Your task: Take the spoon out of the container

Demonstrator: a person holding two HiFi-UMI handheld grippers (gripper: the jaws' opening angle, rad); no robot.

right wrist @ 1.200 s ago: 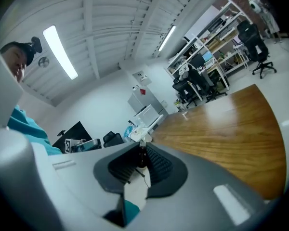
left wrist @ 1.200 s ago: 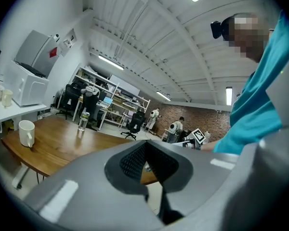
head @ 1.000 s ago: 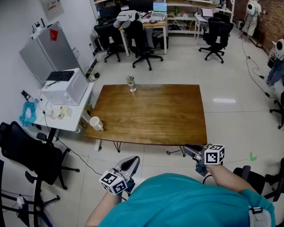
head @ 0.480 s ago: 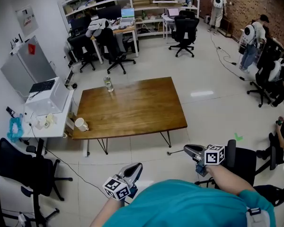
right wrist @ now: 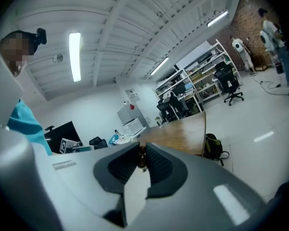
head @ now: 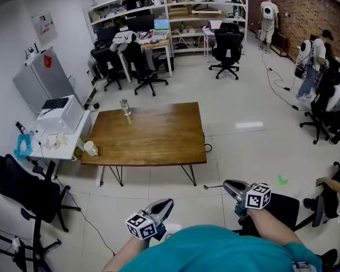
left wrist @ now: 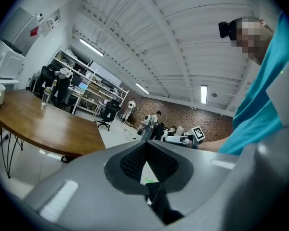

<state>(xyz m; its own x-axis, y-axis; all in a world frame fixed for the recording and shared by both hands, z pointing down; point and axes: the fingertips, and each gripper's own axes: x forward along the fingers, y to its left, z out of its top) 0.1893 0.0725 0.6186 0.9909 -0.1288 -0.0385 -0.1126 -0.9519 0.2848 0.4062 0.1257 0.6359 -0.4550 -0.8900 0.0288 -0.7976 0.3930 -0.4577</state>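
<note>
Jaws of left gripper [left wrist: 144, 143] pressed together, right gripper [right wrist: 142, 153] barely parted, empty, shown only in gripper views, table [head: 153, 140] well ahead.

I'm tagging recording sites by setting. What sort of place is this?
Probably an open-plan office or lab: desks with monitors, swivel chairs, stocked shelving along the back wall, and a wooden table.

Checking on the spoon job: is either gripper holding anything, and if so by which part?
Nothing is held: both the left gripper and the right gripper are empty.
</note>
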